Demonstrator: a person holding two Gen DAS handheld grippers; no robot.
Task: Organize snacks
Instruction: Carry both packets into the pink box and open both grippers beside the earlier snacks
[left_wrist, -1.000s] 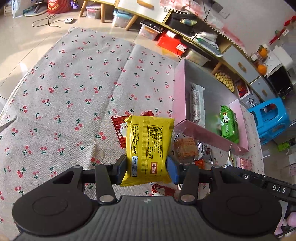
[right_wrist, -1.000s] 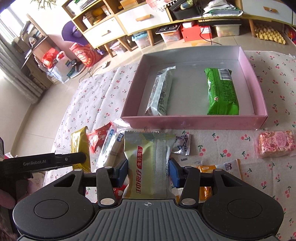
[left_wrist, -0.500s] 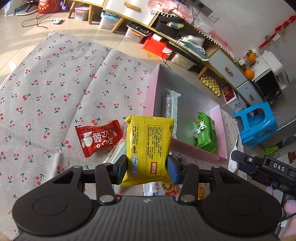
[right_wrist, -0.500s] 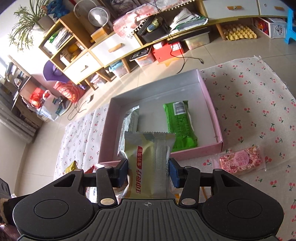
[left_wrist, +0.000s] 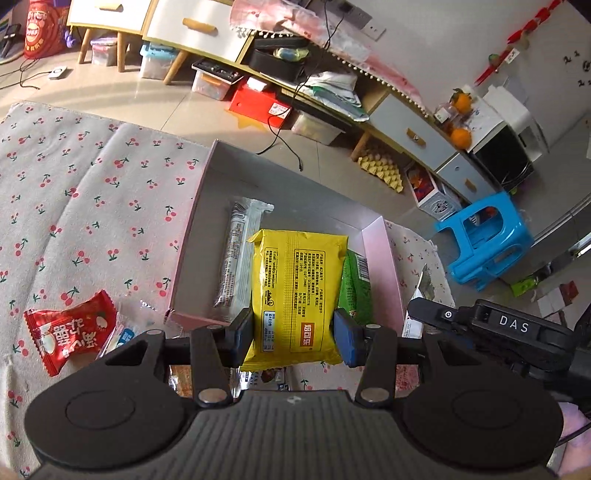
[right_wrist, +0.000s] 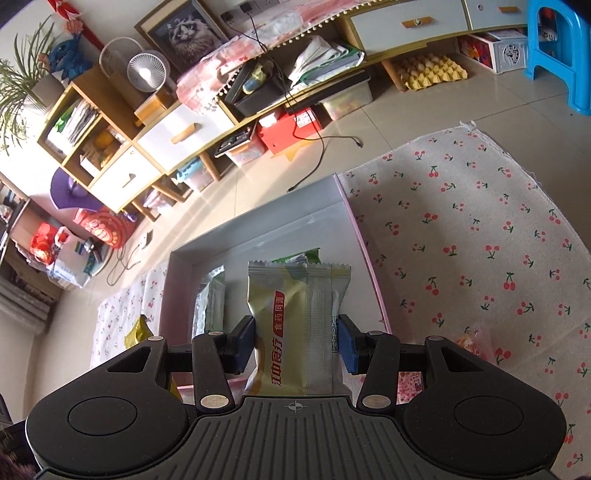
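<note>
- Both grippers have travelled from the loose snacks toward the shallow pink cardboard box (left_wrist: 380, 266), which now lies directly beneath each held packet.
- Left gripper (left_wrist: 293, 338): jaws clamped on a yellow foil snack packet (left_wrist: 295, 295) bearing a red label with Chinese characters, held over the box interior.
- Right gripper (right_wrist: 295, 341): jaws clamped on a pale gold-green wrapper (right_wrist: 291, 325) with a red Chinese-lettered strip, also over the box.
- Box contents: a silver-wrapped bar (left_wrist: 236, 258) and a green packet (left_wrist: 354, 291), largely hidden.
- Surface: cherry-print cloth (left_wrist: 92, 192) on a tiled floor; a red sachet (left_wrist: 68, 332) lies on it.
- Room: low sideboard with white drawers (right_wrist: 170, 133), blue plastic stool (left_wrist: 484, 236).
- Lettering "DAS" appears on the black device (left_wrist: 513, 325) at right, probably the other gripper.
</note>
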